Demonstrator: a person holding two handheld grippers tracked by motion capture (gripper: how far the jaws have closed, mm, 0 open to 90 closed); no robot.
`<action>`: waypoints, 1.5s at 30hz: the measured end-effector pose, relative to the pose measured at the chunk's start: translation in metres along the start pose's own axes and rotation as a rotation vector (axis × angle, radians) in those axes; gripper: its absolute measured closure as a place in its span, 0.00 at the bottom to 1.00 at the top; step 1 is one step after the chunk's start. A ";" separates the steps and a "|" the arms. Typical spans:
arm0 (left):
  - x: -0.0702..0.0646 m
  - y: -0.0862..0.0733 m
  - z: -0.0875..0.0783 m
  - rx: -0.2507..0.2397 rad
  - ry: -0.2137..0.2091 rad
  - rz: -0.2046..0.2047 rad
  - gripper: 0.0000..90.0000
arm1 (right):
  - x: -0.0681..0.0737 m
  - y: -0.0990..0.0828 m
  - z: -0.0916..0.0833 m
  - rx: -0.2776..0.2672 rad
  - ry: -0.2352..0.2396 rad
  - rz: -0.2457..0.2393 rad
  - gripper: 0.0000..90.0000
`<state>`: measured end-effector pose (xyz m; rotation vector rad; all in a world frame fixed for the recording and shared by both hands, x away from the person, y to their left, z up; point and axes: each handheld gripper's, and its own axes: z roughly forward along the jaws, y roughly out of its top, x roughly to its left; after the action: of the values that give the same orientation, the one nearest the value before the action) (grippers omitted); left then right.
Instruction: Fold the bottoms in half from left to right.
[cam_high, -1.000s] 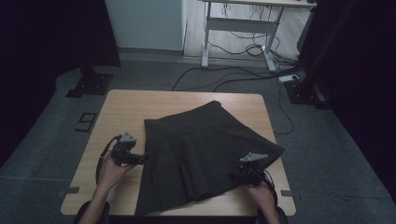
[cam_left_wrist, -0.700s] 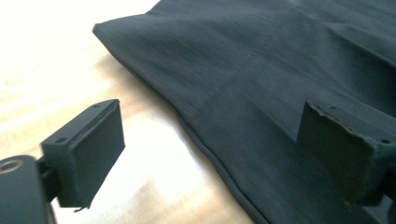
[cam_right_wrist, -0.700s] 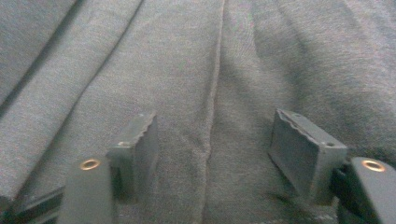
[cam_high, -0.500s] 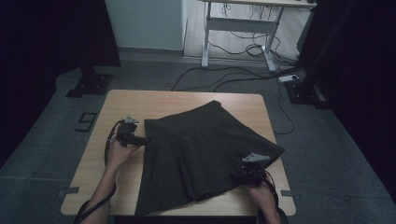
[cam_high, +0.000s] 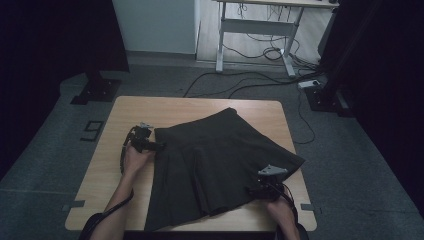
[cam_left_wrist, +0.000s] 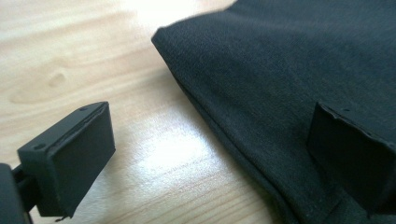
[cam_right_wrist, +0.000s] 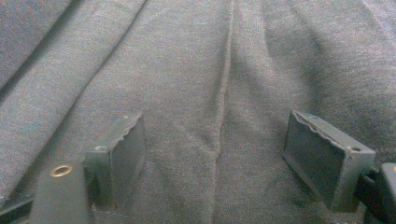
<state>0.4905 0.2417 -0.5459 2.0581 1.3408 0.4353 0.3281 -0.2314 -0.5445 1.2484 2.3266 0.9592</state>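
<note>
A dark pleated skirt (cam_high: 220, 155) lies spread flat on the wooden table (cam_high: 150, 107), its waistband toward the far left. My left gripper (cam_high: 156, 146) is at the skirt's left edge near the waistband corner. In the left gripper view its jaws have just been opening and now stand open (cam_left_wrist: 210, 116), one over bare wood, the other over the fabric (cam_left_wrist: 280, 56), with the skirt's edge between them. My right gripper (cam_high: 253, 190) rests over the skirt's near right part. Its jaws (cam_right_wrist: 212, 126) have also just been opening; they are open, with a seam of the cloth (cam_right_wrist: 163, 56) between, unpinched.
Bare wood shows left of the skirt and along the far edge. Beyond the table stands a metal-legged desk (cam_high: 255, 30), with cables (cam_high: 240, 82) and a power strip (cam_high: 310, 84) on the grey floor. Black stand bases (cam_high: 95, 90) sit on the floor to either side.
My left hand has moved away from me along the skirt's left edge and slightly right, up to the waistband corner. The right hand and the skirt have stayed put.
</note>
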 end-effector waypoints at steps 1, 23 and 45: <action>-0.001 -0.001 0.000 -0.007 0.008 0.009 0.00 | 0.000 0.000 0.000 0.000 0.002 0.001 0.22; -0.003 -0.003 0.000 0.000 0.013 0.048 0.02 | 0.042 0.039 -0.013 -0.043 0.144 -0.142 0.00; -0.003 -0.003 0.000 -0.002 0.013 0.048 0.02 | 0.147 0.085 0.015 -0.008 0.388 -0.383 0.00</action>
<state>0.4870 0.2399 -0.5476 2.0932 1.3001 0.4710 0.3059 -0.0708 -0.4927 0.6100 2.7105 1.1450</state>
